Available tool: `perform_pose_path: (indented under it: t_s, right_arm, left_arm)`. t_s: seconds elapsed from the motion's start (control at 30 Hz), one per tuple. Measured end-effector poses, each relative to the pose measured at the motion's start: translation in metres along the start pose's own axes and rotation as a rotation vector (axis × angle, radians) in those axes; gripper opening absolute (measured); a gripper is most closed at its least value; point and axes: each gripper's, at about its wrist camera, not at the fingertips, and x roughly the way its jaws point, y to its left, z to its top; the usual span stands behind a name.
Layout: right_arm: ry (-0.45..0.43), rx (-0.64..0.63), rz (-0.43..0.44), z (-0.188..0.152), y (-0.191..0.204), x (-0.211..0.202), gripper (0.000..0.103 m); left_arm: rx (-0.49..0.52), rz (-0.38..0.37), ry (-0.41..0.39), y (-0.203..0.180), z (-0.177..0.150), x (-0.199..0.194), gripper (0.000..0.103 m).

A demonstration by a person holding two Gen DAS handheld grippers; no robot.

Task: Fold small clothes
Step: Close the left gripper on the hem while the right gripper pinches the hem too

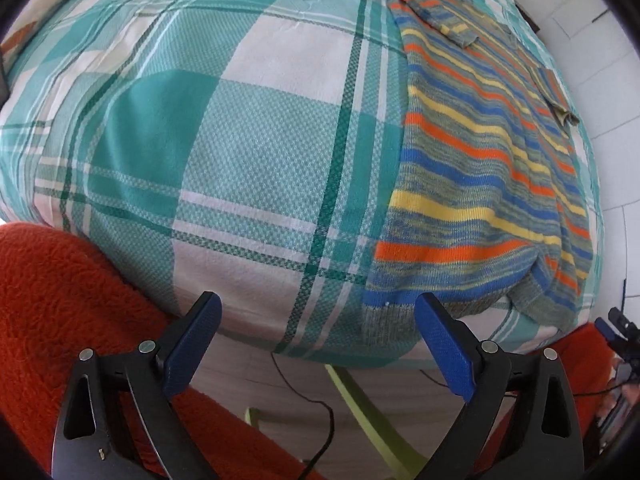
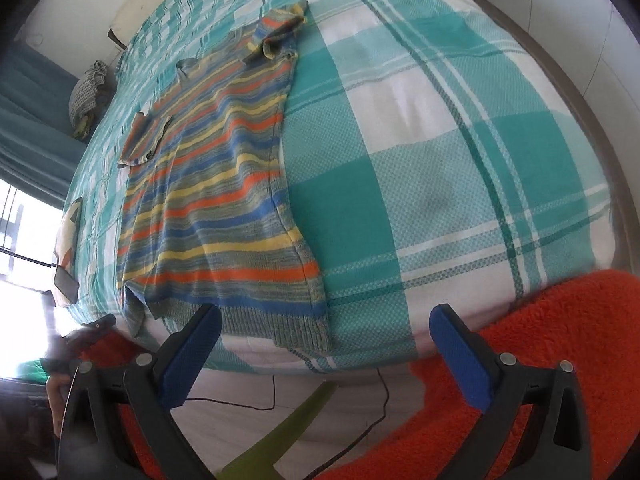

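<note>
A striped knit sweater (image 1: 480, 152) in orange, yellow, blue and grey-green lies flat on a bed with a teal and white plaid cover (image 1: 240, 140); its hem hangs at the near edge, its sleeves are folded inward. It also shows in the right wrist view (image 2: 216, 176). My left gripper (image 1: 318, 304) is open and empty, held just off the near bed edge, left of the hem. My right gripper (image 2: 324, 316) is open and empty, just off the bed edge at the hem's right corner.
An orange fuzzy blanket (image 1: 60, 292) lies by the near edge, also in the right wrist view (image 2: 560, 344). Below are a pale floor, black cables (image 1: 320, 424) and a green strip (image 2: 296, 420). A crumpled cloth (image 2: 86, 92) and a dark phone-like object (image 2: 66, 280) lie at the bed's left side.
</note>
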Motion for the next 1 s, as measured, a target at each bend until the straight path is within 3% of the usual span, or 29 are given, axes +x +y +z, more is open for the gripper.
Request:
perform_pose_path:
  t_s: [0.07,0.17,0.23,0.27,0.3,0.33,0.37,0.57,0.7,0.83,1.0]
  right_arm:
    - [0.056,-0.003,0.038,0.003,0.000,0.021,0.091]
    - [0.098,-0.027,0.064,0.006,0.007,0.048,0.088]
    - [0.133,-0.059,0.038,0.005,0.014,0.065,0.085]
    - [0.141,-0.100,0.014,0.005,0.022,0.068,0.069]
    - [0.140,-0.136,0.011,0.005,0.027,0.066,0.019]
    - [0.146,-0.146,0.044,0.004,0.030,0.062,0.008]
    - [0.154,-0.134,0.081,0.004,0.030,0.056,0.005]
    - [0.111,-0.168,0.073,-0.004,0.035,-0.005,0.005]
    - [0.115,-0.146,0.071,0.004,0.034,-0.011,0.005]
    - [0.133,-0.159,0.036,0.002,0.027,-0.012,0.005]
    - [0.228,-0.145,-0.098,0.000,0.008,0.040,0.005]
  left_arm:
    - [0.030,-0.039,0.035,-0.012,-0.002,0.011,0.082]
    - [0.073,-0.031,0.032,-0.026,-0.006,0.018,0.075]
    - [0.121,-0.025,0.031,-0.036,-0.012,0.018,0.054]
    - [0.145,-0.035,0.032,-0.038,-0.012,0.018,0.020]
    - [0.145,-0.068,0.038,-0.038,-0.015,0.014,0.005]
    - [0.133,-0.088,0.036,-0.036,-0.017,0.009,0.005]
    - [0.130,-0.092,0.026,-0.033,-0.019,0.002,0.005]
    - [0.141,-0.145,-0.047,-0.014,-0.030,-0.055,0.004]
    - [0.139,-0.143,-0.049,-0.016,-0.027,-0.067,0.003]
    - [0.172,-0.084,-0.053,-0.019,-0.028,-0.067,0.003]
    - [0.185,0.061,0.044,-0.027,-0.026,-0.009,0.003]
